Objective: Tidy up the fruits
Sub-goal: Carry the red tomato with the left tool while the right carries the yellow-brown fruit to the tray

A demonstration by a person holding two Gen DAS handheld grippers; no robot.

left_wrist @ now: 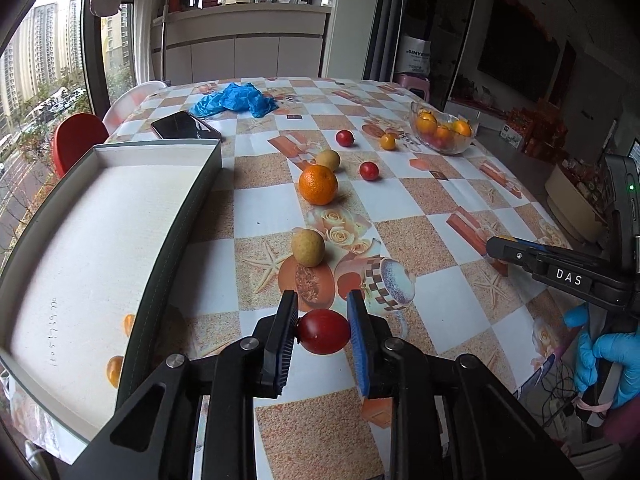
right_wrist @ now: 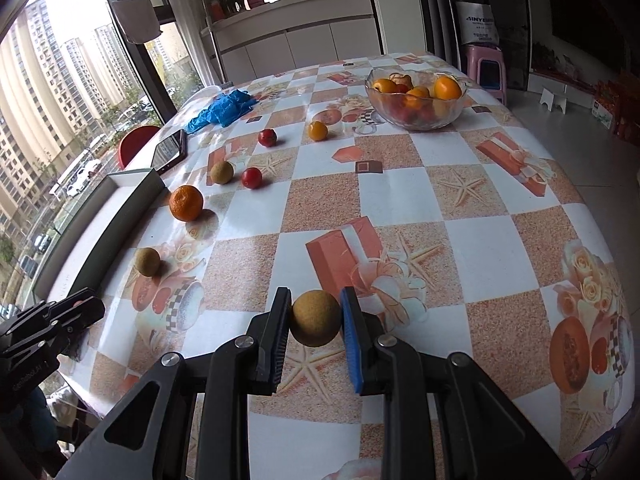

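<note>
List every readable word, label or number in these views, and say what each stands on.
"DAS": white letters on the right tongs, seen from the left wrist.
"SINYE...": cut-off print on a white bag; smaller lines unreadable.
Handwritten digits inside the tray: too faint.
Left tongs' body marking: blurred.

"DAS" on right gripper [left_wrist: 496, 246] (white letters).

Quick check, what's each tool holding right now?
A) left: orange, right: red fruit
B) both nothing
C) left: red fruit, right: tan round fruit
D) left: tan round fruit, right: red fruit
C: the left tool is closed on a red fruit in its own wrist view, and the right tool clamps a tan round fruit.
</note>
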